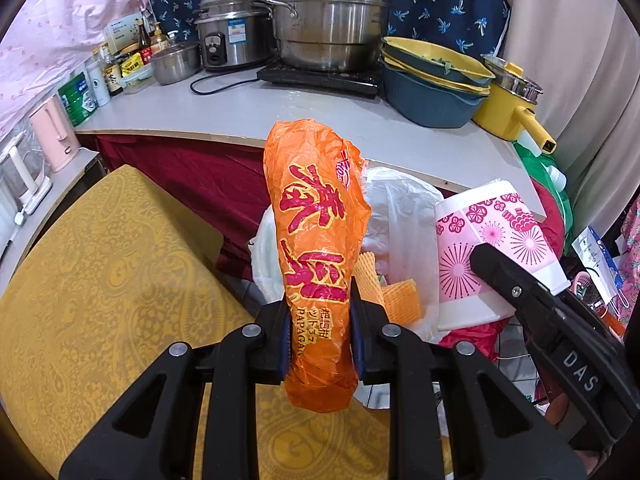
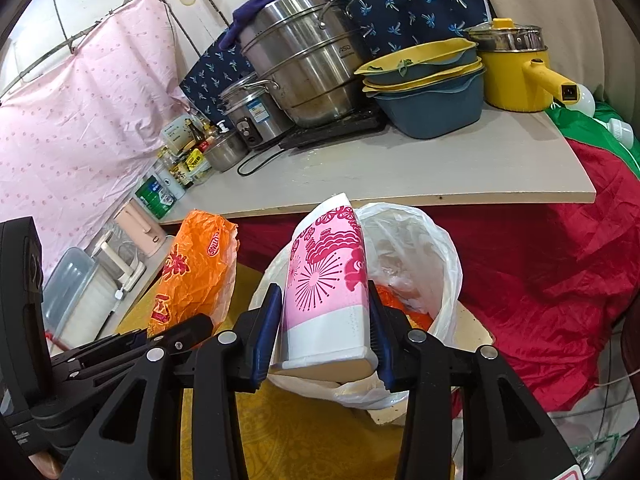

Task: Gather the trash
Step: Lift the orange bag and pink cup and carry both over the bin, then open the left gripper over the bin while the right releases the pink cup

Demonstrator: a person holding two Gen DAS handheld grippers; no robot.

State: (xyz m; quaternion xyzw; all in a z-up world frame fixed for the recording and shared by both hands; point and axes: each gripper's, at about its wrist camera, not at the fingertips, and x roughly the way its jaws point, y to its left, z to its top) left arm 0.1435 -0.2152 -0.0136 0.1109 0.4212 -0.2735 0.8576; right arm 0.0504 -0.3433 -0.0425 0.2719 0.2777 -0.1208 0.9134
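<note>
Your left tool [image 1: 320, 334] is clamped low on the orange wrapper [image 1: 316, 248], centre frame: light, limp, slippery film, so keep the pinch near its bunched end. Your right tool [image 2: 326, 338] squeezes the pink paper cup [image 2: 328, 280] near its base; it crushes easily. Both hang over the white bin bag [image 2: 436, 264].

The orange snack wrapper [image 1: 316, 264] carries large red characters outlined in yellow, too stylised to read, and near its lower end the Latin letters "PAPAGAN", cut off by a fold, beside a line of small characters; in the right wrist view the same wrapper shows a red oval logo near its top, lettering illegible. To the right of the wrapper, the black body of the right gripper [image 1: 576, 372] bears "DAS" in white; well above the wrapper, the steel steamer pot [image 2: 304, 56] is stamped "ASD".
</note>
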